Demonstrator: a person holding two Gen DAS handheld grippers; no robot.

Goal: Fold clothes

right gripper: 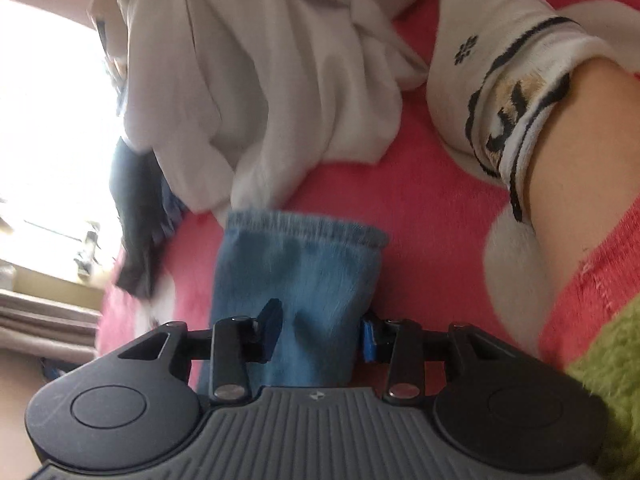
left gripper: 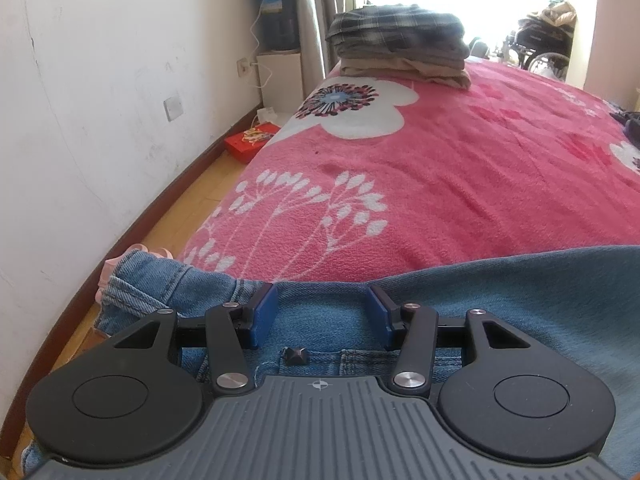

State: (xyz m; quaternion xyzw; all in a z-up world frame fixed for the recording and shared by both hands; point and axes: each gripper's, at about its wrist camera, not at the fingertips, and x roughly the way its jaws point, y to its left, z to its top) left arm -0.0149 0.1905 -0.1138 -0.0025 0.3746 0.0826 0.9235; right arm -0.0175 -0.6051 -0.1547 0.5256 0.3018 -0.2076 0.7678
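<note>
— Both claws sit over denim. On the left gripper (left gripper: 322, 312) the blue pads (left gripper: 264, 314) stand about half apart, with the jeans' waistband (left gripper: 320, 320) lying between and under them; neither pad presses the cloth, so it grips nothing.

— And the right gripper (right gripper: 320, 330)?

— Narrower. A jeans leg (right gripper: 298, 280) runs up between its pads, hem (right gripper: 308, 230) at the far end. The left pad (right gripper: 271, 330) lies against the fabric; the right pad is mostly hidden behind the fold's edge. The view is blurred, so I cannot tell whether the leg is truly pinched.

— Where do the jeans lie?

— On the near edge of a bed, over a pink blanket (left gripper: 460, 168) printed with white flowers. One end of the denim hangs off the bed's left side, toward the wooden floor (left gripper: 192, 184).

— Further out?

— In the left view, a folded stack (left gripper: 400, 46) with a plaid garment on top sits at the far end of the bed by the curtain (left gripper: 320, 12). A red box (left gripper: 250, 142) lies on the floor beside the white wall (left gripper: 100, 100).

— In the right view?

— A crumpled white garment (right gripper: 260, 92) just beyond the hem, dark clothes (right gripper: 136, 216) to its left, and a person's foot in a white patterned sock (right gripper: 512, 92) at right.
</note>
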